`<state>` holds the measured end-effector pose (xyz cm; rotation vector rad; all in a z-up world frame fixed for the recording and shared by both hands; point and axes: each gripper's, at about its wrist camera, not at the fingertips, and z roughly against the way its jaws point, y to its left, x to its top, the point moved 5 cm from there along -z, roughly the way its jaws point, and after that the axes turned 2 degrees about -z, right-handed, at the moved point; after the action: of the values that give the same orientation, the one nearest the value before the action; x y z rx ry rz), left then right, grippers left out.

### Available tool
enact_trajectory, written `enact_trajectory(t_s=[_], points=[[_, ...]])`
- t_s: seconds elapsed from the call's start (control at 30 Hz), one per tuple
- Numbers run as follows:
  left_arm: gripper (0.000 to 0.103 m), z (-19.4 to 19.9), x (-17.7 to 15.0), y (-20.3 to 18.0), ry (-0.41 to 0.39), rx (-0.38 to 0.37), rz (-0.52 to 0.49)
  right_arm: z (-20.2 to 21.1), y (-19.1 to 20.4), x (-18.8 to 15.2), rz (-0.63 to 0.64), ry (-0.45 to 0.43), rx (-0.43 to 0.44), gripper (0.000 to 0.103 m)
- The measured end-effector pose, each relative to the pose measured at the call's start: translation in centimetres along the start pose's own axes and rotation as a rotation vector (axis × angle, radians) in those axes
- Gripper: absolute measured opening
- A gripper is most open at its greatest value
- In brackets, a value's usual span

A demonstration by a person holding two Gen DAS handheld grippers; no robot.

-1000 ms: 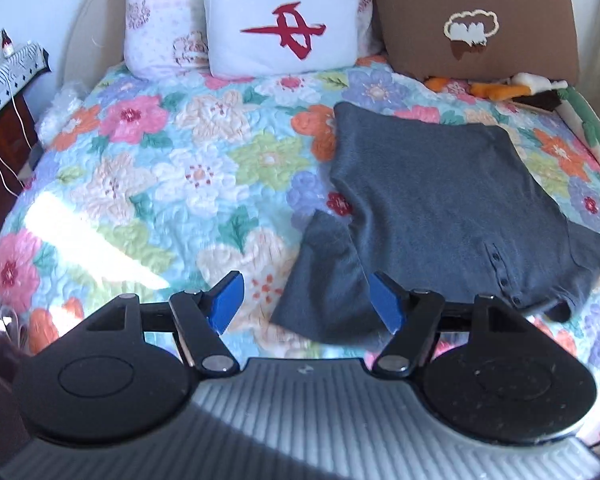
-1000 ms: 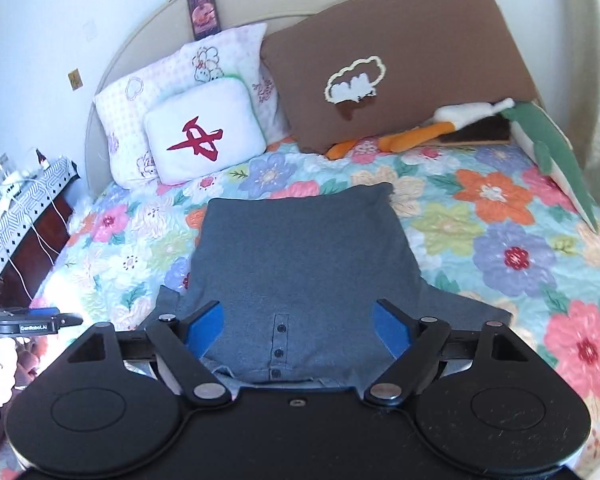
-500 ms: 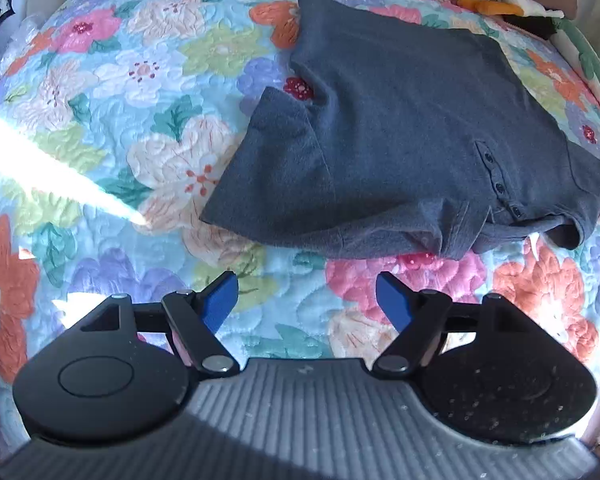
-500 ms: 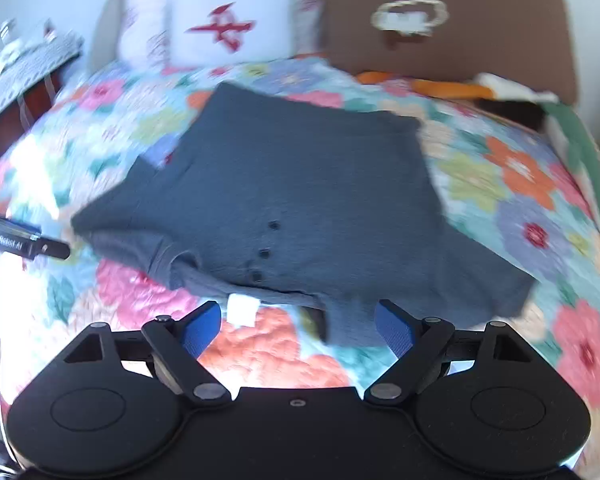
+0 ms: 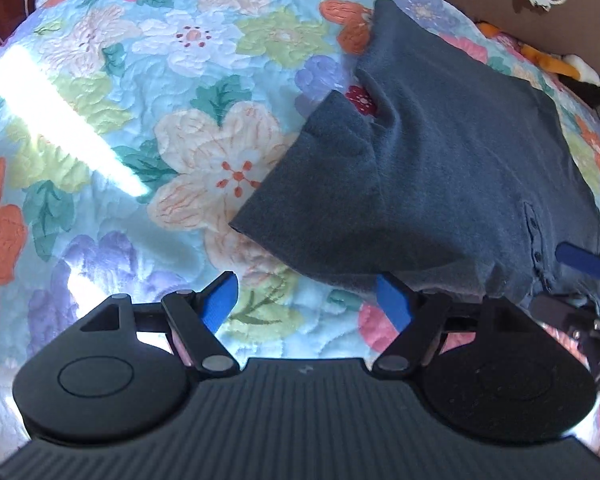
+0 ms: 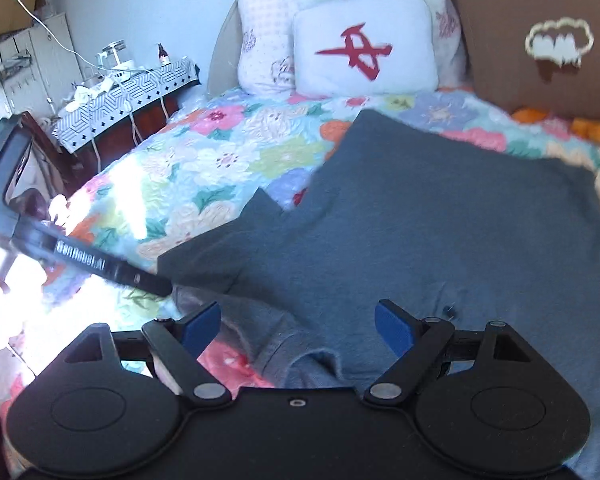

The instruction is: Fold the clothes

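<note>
A dark grey short-sleeved shirt [image 5: 452, 168] with a buttoned placket lies flat on the flowered quilt [image 5: 180, 120], collar end toward me. My left gripper [image 5: 308, 300] is open and empty, just short of the shirt's left sleeve and shoulder edge. My right gripper [image 6: 298, 324] is open and empty, over the collar [image 6: 300, 352] of the shirt [image 6: 440, 232]. The right gripper's blue finger [image 5: 580, 260] shows at the right edge of the left wrist view, by the placket. The left gripper's black body [image 6: 80, 260] shows at the left of the right wrist view.
At the head of the bed stand a white pillow with a red mark [image 6: 364, 44], a pink patterned pillow [image 6: 268, 40] and a brown cushion [image 6: 540, 40]. A bedside stand [image 6: 128, 88] with cables and bottles is at the left. A sunlit strip [image 5: 60, 120] crosses the quilt.
Both grippers have come down and closer to the shirt's collar end. The left moved in toward the left sleeve, the right swung left over the collar. Both stay open.
</note>
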<state>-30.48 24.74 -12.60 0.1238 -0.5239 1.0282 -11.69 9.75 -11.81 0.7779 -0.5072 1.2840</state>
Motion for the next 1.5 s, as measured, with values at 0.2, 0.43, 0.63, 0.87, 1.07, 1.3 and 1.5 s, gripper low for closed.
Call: enact_trajectory(t_s=[0.2, 0.43, 0.63, 0.87, 1.07, 1.3, 1.5], points=[[0.077, -0.3, 2.0, -1.3, -0.086, 0.122, -0.105, -3.0, 0.5, 0.1, 0.039, 0.049, -0.002, 0.087], [0.082, -0.9, 1.2, -2.4, -0.073, 0.050, -0.062, -3.7, 2.6, -2.5, 0.148, 0.105, 0.063, 0.030], [0.082, -0.3, -0.2, -1.5, -0.047, 0.088, -0.070, -2.7, 4.0, -3.6, 0.274, 0.143, 0.048, 0.013], [0.083, 0.7, -0.4, -0.9, -0.090, 0.175, -0.163, -0.6, 5.0, -5.3, 0.331, 0.260, 0.121, 0.012], [0.083, 0.2, 0.0, 0.4, -0.082, 0.144, -0.047, 4.1, 1.3, -1.6, 0.137, 0.123, 0.012, 0.047], [0.083, -0.6, 0.7, 0.3, -0.124, 0.100, 0.069, 9.1, -10.7, -1.9, -0.319, 0.056, -0.225, 0.059], [0.083, -1.6, 0.0, -0.9, -0.100, 0.108, 0.038, 10.3, -17.4, -5.6, -0.679, 0.060, -0.253, 0.059]])
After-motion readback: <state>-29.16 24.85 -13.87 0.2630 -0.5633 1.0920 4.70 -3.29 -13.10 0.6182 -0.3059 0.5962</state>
